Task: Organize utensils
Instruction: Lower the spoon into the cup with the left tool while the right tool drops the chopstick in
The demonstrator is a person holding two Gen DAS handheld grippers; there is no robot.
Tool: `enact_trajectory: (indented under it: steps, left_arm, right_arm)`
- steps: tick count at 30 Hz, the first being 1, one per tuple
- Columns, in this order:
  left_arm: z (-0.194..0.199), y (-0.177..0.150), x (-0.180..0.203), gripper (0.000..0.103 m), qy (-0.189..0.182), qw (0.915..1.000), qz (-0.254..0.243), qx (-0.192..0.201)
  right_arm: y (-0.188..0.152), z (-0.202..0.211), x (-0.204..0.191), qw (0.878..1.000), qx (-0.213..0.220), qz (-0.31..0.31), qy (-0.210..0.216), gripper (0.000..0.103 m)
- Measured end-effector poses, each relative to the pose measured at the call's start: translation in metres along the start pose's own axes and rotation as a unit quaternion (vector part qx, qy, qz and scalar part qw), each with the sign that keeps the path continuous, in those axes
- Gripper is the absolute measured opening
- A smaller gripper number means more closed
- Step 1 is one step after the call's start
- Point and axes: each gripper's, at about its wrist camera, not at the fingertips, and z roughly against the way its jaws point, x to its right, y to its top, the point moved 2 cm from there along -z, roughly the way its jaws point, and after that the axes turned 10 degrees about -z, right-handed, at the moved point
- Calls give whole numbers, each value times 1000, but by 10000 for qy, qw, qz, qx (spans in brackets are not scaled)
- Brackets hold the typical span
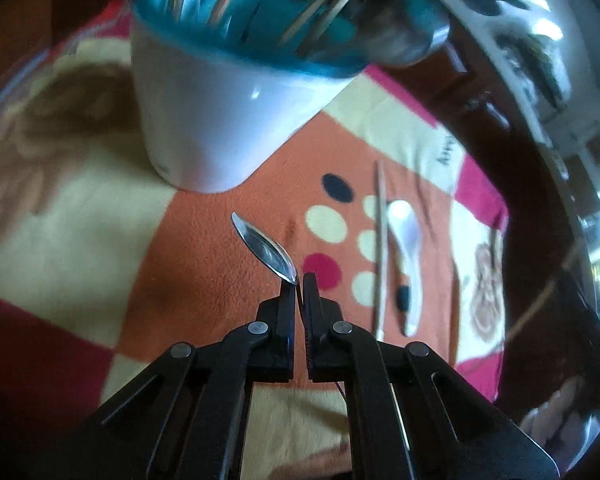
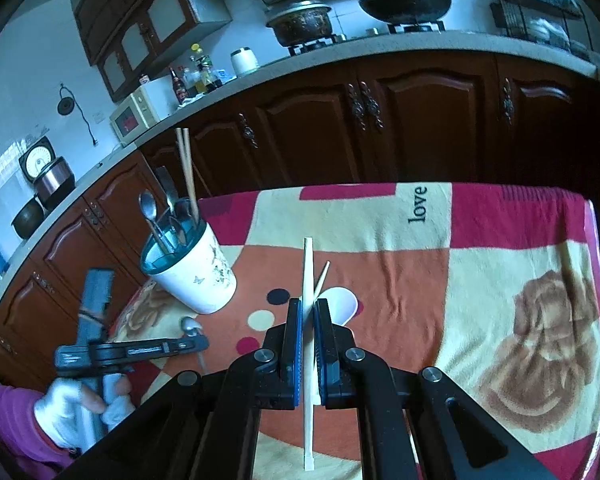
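Note:
My left gripper (image 1: 299, 286) is shut on a metal spoon (image 1: 265, 246), whose bowl sticks up and left above the blanket, below the white utensil cup (image 1: 216, 120) with a blue rim. The cup (image 2: 194, 276) holds several spoons and chopsticks. A chopstick (image 1: 380, 248) and a white ceramic spoon (image 1: 406, 248) lie on the blanket to the right. My right gripper (image 2: 309, 308) is shut on a pale chopstick (image 2: 308, 280), held upright between the pads. The white spoon (image 2: 342, 306) and another chopstick (image 2: 321, 279) lie just beyond it. The left gripper (image 2: 198, 338) shows at the left.
A patterned blanket (image 2: 480, 264) covers the table. Dark wood cabinets (image 2: 420, 120) and a counter with pots, a microwave and bottles stand behind. The person's gloved hand (image 2: 72, 404) holds the left gripper's handle at the lower left.

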Motion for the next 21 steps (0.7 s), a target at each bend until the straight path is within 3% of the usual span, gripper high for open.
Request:
enact_trajectory:
  steps: [9, 16, 21]
  left_arm:
    - [83, 7, 19, 1, -78, 9933, -912, 704]
    - [144, 41, 3, 1, -118, 9889, -902, 1179]
    - [179, 74, -12, 1, 97, 9827, -870, 1634]
  right_arm:
    - [13, 14, -38, 9995, 189, 248, 91, 5]
    - [35, 14, -86, 9970, 367, 543, 401, 5]
    - [58, 10, -122, 9939, 574, 671, 667, 5]
